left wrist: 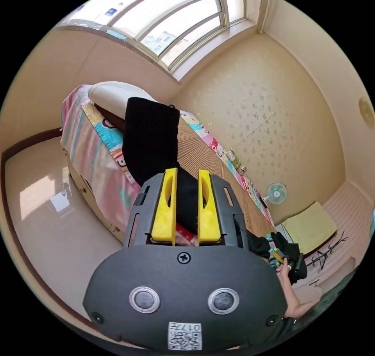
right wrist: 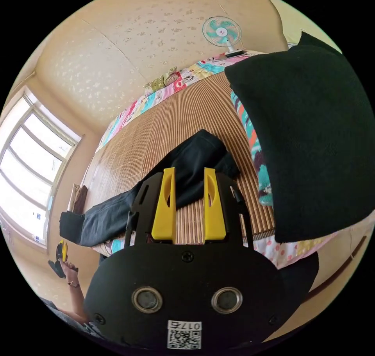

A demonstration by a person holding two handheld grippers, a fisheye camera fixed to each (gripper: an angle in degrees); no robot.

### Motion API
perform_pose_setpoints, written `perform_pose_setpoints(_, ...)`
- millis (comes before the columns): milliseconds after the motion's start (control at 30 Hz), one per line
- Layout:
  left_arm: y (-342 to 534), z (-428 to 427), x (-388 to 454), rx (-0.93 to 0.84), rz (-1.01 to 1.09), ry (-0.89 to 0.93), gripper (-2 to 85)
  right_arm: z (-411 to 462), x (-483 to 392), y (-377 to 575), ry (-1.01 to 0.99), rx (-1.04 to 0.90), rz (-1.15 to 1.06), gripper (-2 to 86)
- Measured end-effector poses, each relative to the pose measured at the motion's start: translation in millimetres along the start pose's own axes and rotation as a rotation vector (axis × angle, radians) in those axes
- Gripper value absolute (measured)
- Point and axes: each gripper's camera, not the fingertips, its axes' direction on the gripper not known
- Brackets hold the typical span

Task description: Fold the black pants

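Black pants [right wrist: 156, 188] lie stretched across the bed's woven mat [right wrist: 156, 137]. Left gripper [left wrist: 186, 209] and right gripper [right wrist: 188, 205] both hover with jaws parted, holding nothing.

1 black pants [right wrist: 129, 207], 1 fan [right wrist: 222, 31], 1 pillow [left wrist: 113, 94], 2 grippers [left wrist: 186, 172] [right wrist: 188, 171].
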Motion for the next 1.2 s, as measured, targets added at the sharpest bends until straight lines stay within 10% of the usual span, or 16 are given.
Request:
perform_pose_setpoints(100,5,26,25,-0.134,0.125,0.044,8.4,68,-12,-40,0.11,-0.278,-0.08,7.4)
perform_pose_setpoints(333,16,55,48,-0.337,0.276,0.173,8.3,-23,-58,-35,0.112,0.031,-0.188,2.0)
perform_pose_setpoints(500,34,93,69,-0.452,0.448,0.083,8.8,65,-29,-15,0.361,-0.206,-0.1,2.9)
perform_pose_setpoints(733,43,124,73,-0.538,0.523,0.085,10.7,9,-37,40,0.18,0.135,-0.099,7.2)
perform_pose_setpoints(1000,48,204,130,-0.638,0.72,0.152,11.3,74,-5,14,0.106,-0.036,0.013,8.9)
perform_pose_setpoints(1200,64,263,163,-0.692,0.879,0.207,11.2,47,-58,23,0.339,0.154,-0.164,7.2)
